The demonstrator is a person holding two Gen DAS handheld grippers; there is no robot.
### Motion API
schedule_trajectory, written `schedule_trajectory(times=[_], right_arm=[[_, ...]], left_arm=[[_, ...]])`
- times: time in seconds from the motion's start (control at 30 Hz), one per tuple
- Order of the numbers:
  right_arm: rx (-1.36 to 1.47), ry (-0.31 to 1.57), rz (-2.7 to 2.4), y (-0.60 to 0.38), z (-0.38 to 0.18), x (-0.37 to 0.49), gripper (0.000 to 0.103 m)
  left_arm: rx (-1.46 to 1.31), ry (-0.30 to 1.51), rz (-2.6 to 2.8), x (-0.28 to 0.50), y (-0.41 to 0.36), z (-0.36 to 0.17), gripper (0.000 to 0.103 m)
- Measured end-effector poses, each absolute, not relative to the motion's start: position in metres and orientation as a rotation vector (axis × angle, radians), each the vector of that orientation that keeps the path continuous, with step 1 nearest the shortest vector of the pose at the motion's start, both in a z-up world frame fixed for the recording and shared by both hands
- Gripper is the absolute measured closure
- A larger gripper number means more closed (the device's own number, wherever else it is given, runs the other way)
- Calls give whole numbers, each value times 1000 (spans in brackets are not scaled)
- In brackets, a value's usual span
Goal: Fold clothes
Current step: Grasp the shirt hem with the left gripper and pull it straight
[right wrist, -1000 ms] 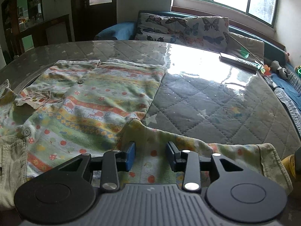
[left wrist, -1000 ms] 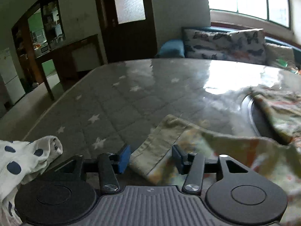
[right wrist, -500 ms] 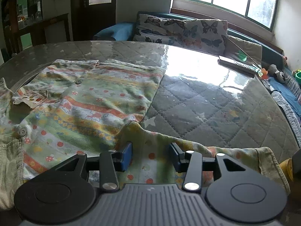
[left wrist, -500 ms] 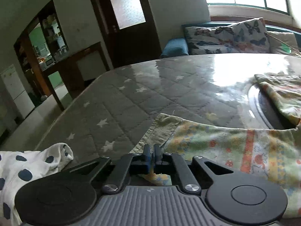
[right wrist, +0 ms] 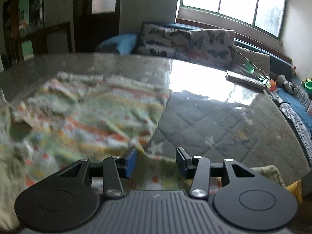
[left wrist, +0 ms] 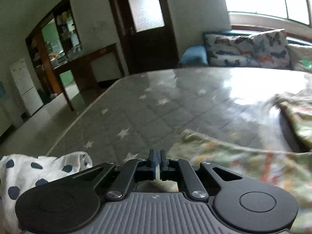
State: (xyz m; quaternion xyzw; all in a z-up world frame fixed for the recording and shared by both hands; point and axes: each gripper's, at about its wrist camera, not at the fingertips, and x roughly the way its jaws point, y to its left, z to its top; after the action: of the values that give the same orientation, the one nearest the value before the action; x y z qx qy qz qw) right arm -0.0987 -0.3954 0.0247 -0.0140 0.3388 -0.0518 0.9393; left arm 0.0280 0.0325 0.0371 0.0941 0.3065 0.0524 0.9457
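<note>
A patterned child's garment (right wrist: 81,120), green with orange stripes and small prints, lies spread on the quilted star table cover (right wrist: 224,128). My left gripper (left wrist: 157,163) is shut on the garment's sleeve cuff (left wrist: 224,156) and holds it slightly raised. My right gripper (right wrist: 156,161) is open, its jaws on either side of the garment's other sleeve near the front edge, which runs to a ribbed cuff (right wrist: 271,173).
A white cloth with blue dots (left wrist: 35,173) lies at the table's front left. A remote control (right wrist: 245,81) rests at the far right table edge. A butterfly-print cushion (right wrist: 187,42) sits on the sofa behind the table.
My left gripper closed on the sleeve cuff and has lifted it a little. My right gripper stayed open and shifted slightly over the other sleeve.
</note>
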Motion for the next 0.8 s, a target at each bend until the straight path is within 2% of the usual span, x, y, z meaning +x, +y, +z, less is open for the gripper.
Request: schedule_trajectory(times=[0.17, 0.37, 0.67, 0.8], right_arm=[[-30, 681, -35, -384, 37, -90, 58], [-53, 715, 50, -358, 26, -76, 58], [-86, 751, 73, -352, 18, -65, 58], [-87, 732, 47, -357, 24, -46, 54]], left_arm=[[176, 597, -49, 8, -2, 50, 97], [239, 614, -137, -5, -34, 37, 93], [238, 653, -126, -8, -30, 18, 92], [239, 647, -122, -10, -30, 17, 91]])
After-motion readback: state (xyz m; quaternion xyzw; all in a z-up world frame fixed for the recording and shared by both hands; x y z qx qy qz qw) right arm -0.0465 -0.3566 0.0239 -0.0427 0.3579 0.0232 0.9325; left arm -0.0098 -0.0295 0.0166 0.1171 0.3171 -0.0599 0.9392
